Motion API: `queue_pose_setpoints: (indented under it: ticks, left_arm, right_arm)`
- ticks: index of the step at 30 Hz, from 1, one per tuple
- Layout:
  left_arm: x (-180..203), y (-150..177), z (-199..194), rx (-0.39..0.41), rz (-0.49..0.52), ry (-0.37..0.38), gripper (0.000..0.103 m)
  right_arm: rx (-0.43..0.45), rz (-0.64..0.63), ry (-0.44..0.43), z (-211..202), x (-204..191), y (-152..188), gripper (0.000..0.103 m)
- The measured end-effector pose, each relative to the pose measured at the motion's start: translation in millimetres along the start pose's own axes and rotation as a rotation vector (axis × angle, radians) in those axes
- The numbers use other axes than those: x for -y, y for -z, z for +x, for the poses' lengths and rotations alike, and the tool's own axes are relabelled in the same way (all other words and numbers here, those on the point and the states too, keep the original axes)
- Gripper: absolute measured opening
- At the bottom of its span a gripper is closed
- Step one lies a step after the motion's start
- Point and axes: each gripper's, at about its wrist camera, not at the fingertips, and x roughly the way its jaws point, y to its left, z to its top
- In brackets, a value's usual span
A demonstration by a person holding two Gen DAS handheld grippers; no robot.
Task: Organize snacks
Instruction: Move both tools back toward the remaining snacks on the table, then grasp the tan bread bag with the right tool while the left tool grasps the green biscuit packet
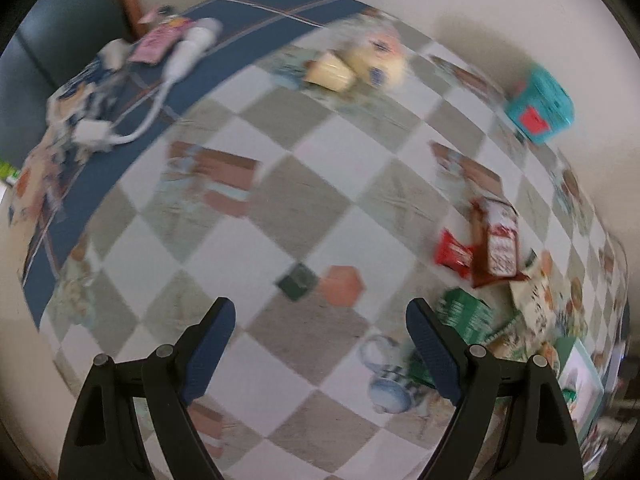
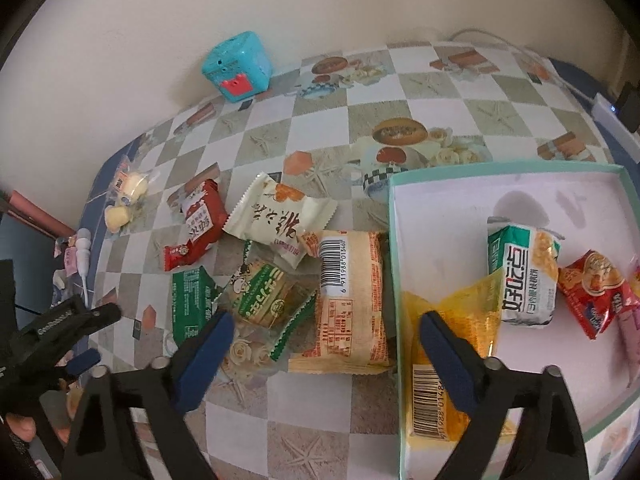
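From the left wrist, our left gripper (image 1: pixel 320 344) hangs with fingers apart over bare checkered tabletop (image 1: pixel 304 200); snack packets (image 1: pixel 492 248) crowd the right edge.

From the right wrist, our right gripper (image 2: pixel 326 354) is spread, nothing between its fingers, straddling the tray (image 2: pixel 394 240) wall's near-left edge. The orange packet (image 2: pixel 348 300) lies just outside, the yellow packet (image 2: pixel 448 344) inside.
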Motion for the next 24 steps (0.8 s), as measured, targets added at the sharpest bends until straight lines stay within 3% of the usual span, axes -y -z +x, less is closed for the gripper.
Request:
queue_pose_setpoints:
  ticks: [7,15,24]
  left_arm:
    - [35.5,6.2,8.2,-0.028,0.104,0.070,0.088]
    - [68.6,14.7,18.3,-0.057,0.201,0.082,0.088]
    - [79.4,21.4,28.7,-0.080,0.231,0.074,0.088]
  right_arm:
    - [0.021,-0.011,-0.024,-1.1,-0.6,-2.5,0.081]
    - [-0.008,-0.002,-0.038,8.5,1.8,-0.8,0.065]
    - [-0.026,0.002,-0.012,18.8,5.1,1.7,0.060]
